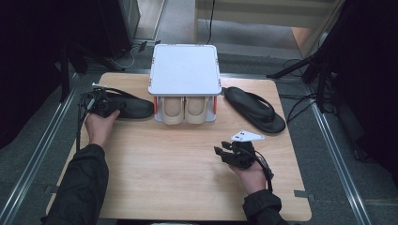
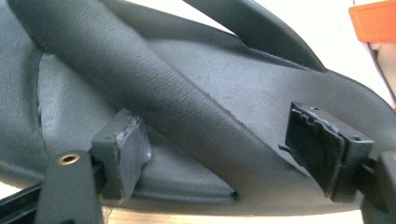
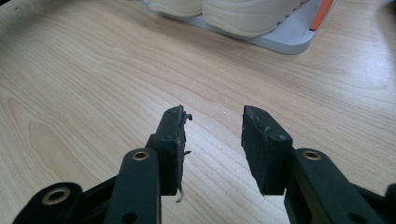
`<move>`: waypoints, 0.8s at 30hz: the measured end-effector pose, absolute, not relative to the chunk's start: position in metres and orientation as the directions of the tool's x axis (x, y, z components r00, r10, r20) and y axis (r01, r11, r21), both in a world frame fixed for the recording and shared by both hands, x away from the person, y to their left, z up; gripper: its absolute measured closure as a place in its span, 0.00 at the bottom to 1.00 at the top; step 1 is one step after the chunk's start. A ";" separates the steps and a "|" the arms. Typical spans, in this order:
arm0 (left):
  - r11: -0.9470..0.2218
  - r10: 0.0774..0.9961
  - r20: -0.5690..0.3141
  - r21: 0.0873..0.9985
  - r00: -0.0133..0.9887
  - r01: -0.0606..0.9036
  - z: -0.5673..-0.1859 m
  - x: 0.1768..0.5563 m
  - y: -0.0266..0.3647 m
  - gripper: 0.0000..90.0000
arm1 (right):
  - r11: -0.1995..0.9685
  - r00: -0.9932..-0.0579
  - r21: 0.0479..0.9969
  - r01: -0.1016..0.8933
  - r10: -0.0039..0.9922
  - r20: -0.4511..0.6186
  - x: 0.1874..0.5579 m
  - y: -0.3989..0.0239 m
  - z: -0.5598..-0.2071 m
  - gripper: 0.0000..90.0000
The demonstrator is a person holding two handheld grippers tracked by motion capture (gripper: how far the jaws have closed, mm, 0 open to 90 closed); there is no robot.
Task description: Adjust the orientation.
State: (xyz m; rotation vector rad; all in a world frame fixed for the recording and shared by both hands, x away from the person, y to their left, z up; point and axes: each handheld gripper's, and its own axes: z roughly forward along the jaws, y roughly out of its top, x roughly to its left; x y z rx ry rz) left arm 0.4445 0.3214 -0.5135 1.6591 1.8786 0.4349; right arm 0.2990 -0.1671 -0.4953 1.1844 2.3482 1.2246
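Note:
A black flip-flop (image 1: 133, 108) lies at the table's left, beside a white shoe rack (image 1: 185, 70). My left gripper (image 1: 107, 108) is down on its near end. In the left gripper view the jaws (image 2: 219, 140) stand wide over the sole (image 2: 261, 88), with one thick strap (image 2: 140, 79) running between the pads; the left pad (image 2: 122, 156) sits close against the strap and the right pad (image 2: 322, 149) is well clear of it. A second black flip-flop (image 1: 256, 110) lies to the right of the rack. My right gripper (image 1: 221, 152) (image 3: 212, 126) hovers open over bare wood with nothing in it.
A pair of cream shoes (image 1: 184, 109) (image 3: 243, 14) stands on the rack's lower shelf, which has orange posts (image 2: 376, 18). The wooden table (image 1: 178, 164) ends in rounded edges. Black stands and cables (image 1: 300, 101) lie on the floor around it.

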 end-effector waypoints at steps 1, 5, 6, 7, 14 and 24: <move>0.165 0.978 -0.204 0.605 -0.048 0.779 -0.514 0.445 0.321 0.32 | 0.320 -0.643 0.771 0.551 0.752 0.147 0.299 -0.168 -0.495 0.67; 0.159 0.976 -0.217 0.594 -0.033 0.789 -0.512 0.444 0.326 0.38 | 0.321 -0.642 0.771 0.550 0.753 0.145 0.299 -0.168 -0.496 0.67; 0.160 0.975 -0.218 0.594 -0.034 0.788 -0.512 0.444 0.327 0.40 | 0.320 -0.641 0.771 0.551 0.753 0.145 0.299 -0.168 -0.496 0.67; 0.160 0.975 -0.222 0.590 -0.031 0.791 -0.512 0.443 0.329 0.42 | 0.319 -0.641 0.771 0.551 0.753 0.146 0.299 -0.168 -0.496 0.67; 0.165 0.970 -0.243 0.576 -0.025 0.801 -0.510 0.442 0.337 0.55 | 0.322 -0.641 0.772 0.548 0.755 0.140 0.299 -0.168 -0.495 0.67; 0.164 0.965 -0.260 0.560 -0.016 0.812 -0.507 0.440 0.345 0.76 | 0.327 -0.644 0.773 0.544 0.753 0.135 0.299 -0.167 -0.495 0.67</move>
